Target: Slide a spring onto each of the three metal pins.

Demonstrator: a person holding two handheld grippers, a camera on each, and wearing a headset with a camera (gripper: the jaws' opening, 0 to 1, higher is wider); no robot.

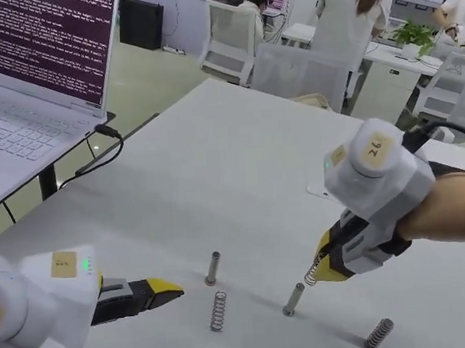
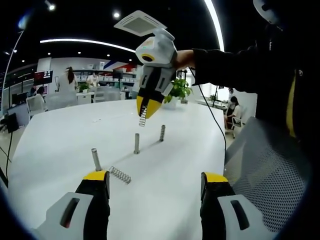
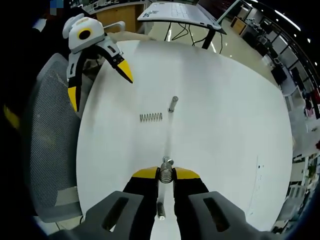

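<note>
Right gripper (image 1: 325, 269) is pressed onto the held spring (image 1: 313, 273), pinching its upper coils. The spring hangs right of centre in the head view, just above and beside the middle pin (image 1: 293, 299), not yet on it. Left gripper (image 2: 155, 178) has its jaws spread with nothing between them, low at the lower left over the table (image 1: 240, 166).

Step in hand, as I read it: thread the held spring onto the middle pin. To do it well:
- Keep the spring upright and bring its open lower end square over the pin top.
- Lower it straight along the pin, and let go only once several coils are past the tip.
- The grip is high, so the free end may sway; go slow.
- Can't tell whether the pins are fixed, so avoid any sideways push.

Left pin (image 1: 212, 268) is bare. Loose spring (image 1: 217, 310) lies flat near its base, bottom centre. Third pin (image 1: 379, 334), lower right, looks already sleeved by a spring, though it is small in frame.

Containers: none. Pins and springs sit straight on the bare table.
</note>
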